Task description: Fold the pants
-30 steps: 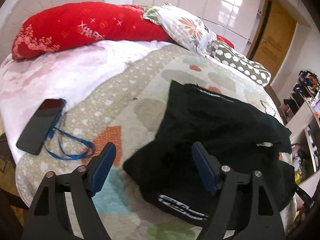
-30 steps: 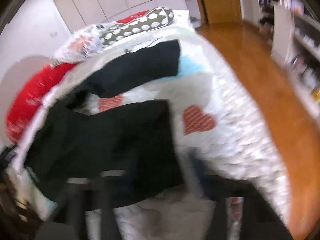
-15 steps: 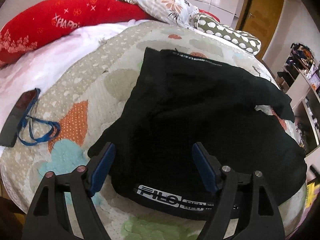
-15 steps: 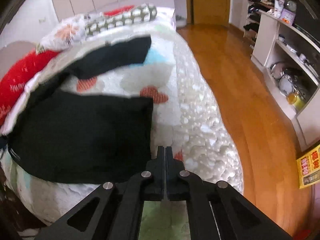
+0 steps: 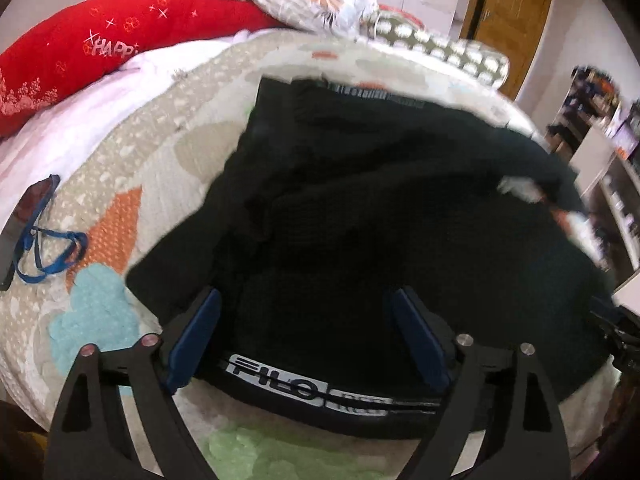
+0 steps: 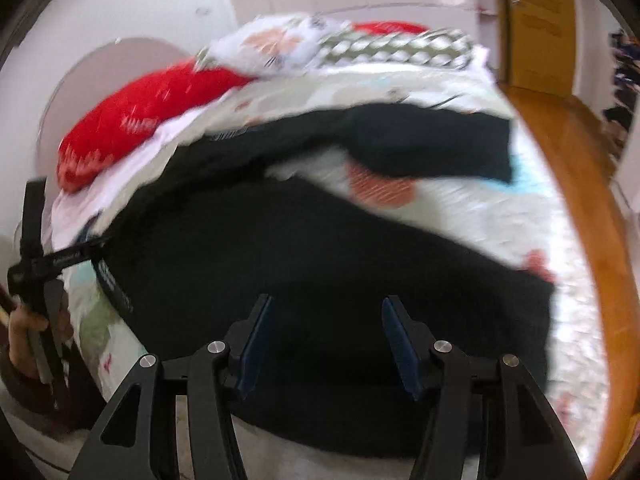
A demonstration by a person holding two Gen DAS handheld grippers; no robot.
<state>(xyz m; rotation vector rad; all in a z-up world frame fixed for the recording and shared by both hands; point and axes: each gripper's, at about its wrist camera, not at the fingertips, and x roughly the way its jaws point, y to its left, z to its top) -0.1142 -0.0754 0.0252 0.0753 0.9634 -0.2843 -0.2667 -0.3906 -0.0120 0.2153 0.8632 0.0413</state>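
Note:
Black pants (image 5: 360, 208) lie spread on the patterned bedspread (image 5: 120, 184), with the white-lettered waistband (image 5: 312, 392) at the near edge. My left gripper (image 5: 306, 320) is open and empty, just above the waistband end. In the right wrist view the pants (image 6: 320, 256) fill the middle, with one leg (image 6: 440, 140) lying apart farther back. My right gripper (image 6: 326, 328) is open and empty over the near leg. The left gripper's body (image 6: 36, 264) shows at the far left of that view.
A red pillow (image 5: 112, 44), a floral pillow (image 5: 304, 0) and a dotted pillow (image 5: 452, 56) lie at the bed's head. A phone with a blue lanyard (image 5: 44, 236) lies on the left. The wooden floor (image 6: 580, 184) and shelves (image 5: 616, 184) are on the right.
My right gripper has opened and swung over the near pant leg. My left gripper has moved closer over the waistband and stays open.

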